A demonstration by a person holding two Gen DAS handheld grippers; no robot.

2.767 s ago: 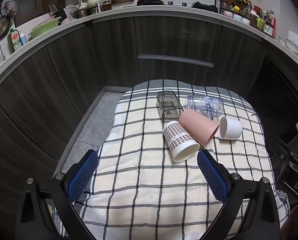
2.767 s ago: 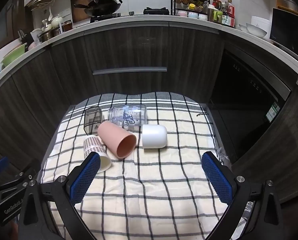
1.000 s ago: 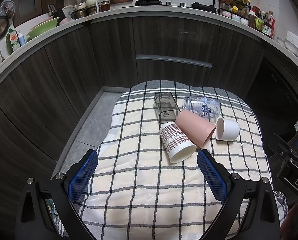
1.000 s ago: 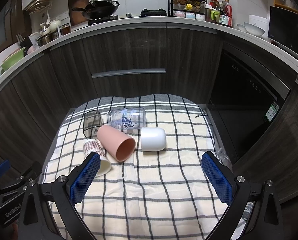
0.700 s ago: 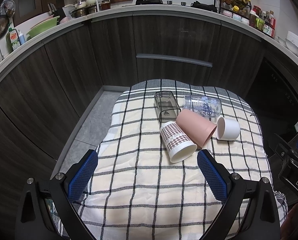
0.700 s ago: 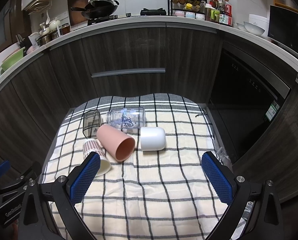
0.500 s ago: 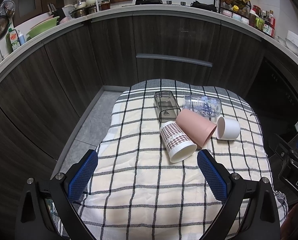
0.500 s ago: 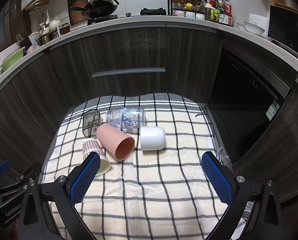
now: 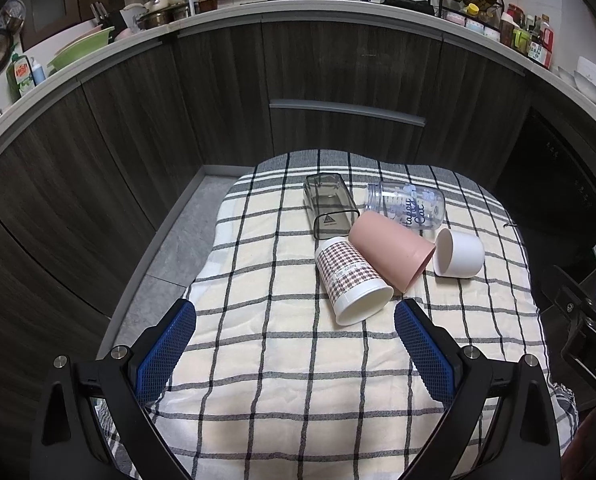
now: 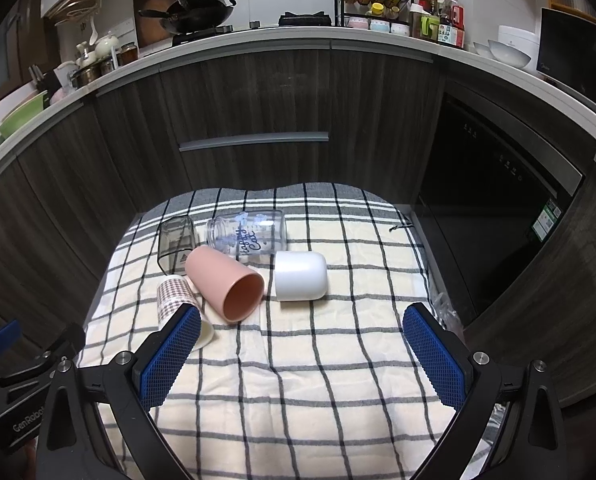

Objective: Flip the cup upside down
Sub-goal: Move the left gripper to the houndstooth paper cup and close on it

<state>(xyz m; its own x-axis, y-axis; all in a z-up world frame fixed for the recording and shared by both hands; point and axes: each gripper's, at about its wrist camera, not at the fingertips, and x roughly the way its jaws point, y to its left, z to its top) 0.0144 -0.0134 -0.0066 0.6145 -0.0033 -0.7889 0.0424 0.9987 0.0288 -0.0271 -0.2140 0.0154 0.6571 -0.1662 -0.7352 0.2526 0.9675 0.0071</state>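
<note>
Your left gripper [image 9: 296, 334] and right gripper [image 10: 301, 338] both gape wide, holding nothing. Pink cup [image 10: 225, 283] lies sideways on checked cloth [image 10: 298, 360] (touching houndstooth cup [image 9: 349, 278]).

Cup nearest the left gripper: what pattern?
Brown-and-white houndstooth paper cup with plain white rim band; clearest in left wrist view.

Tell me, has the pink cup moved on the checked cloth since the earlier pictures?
No. The pink cup lies on its side between the houndstooth cup and white cup, as before.
</note>
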